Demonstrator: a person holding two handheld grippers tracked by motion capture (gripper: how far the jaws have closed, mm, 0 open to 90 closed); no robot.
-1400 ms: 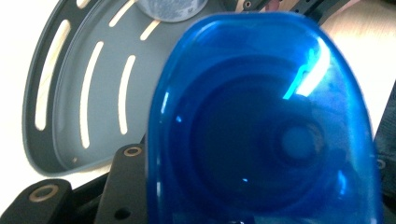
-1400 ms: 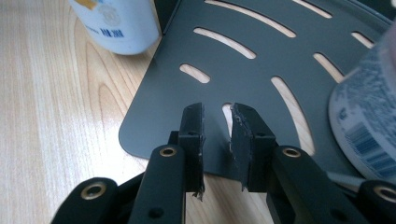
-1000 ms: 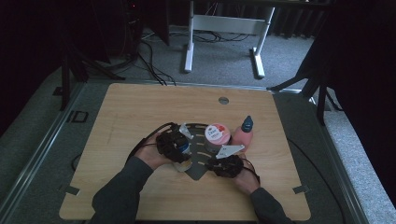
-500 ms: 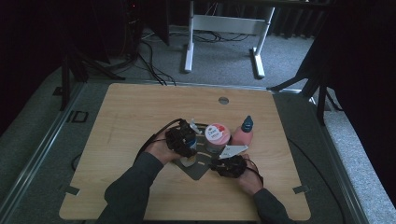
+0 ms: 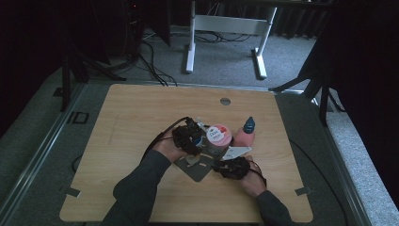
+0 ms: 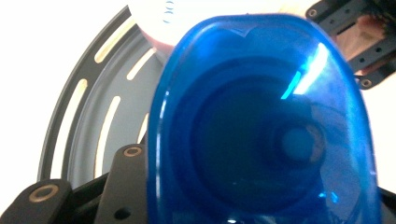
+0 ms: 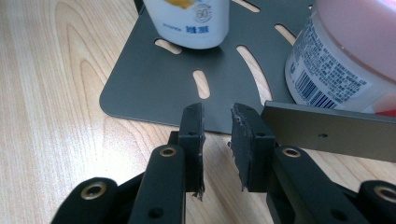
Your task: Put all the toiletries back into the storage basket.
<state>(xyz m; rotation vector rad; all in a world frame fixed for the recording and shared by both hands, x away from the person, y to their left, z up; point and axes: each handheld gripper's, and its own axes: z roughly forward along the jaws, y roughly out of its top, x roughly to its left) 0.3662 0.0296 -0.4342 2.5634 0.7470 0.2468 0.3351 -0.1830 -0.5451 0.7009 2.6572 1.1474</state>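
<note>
The left gripper (image 5: pixel 194 139) grasps a blue translucent cup (image 6: pixel 261 126) in its fingers; in the left gripper view the cup's open mouth faces the camera, so its long axis seems to run along the fingers. From above it sits at the centre of the tabletop (image 5: pixel 141 117), at about 9 o'clock from the pink-lidded jar (image 5: pixel 219 136) and over the dark slotted plate (image 5: pixel 195 168). The right gripper (image 5: pixel 225 165), at 5 o'clock from the jar, has its fingers (image 7: pixel 192 140) released, with a narrow gap and nothing between them, low by the plate's near edge. To set the cup down well, I would keep the grip steady, bring it upright over a bare patch of plate clear of the jar and the white bottle (image 7: pixel 189 23), and lower gently. The pink bottle (image 5: pixel 245 134) stands at 3 o'clock from the jar.
</note>
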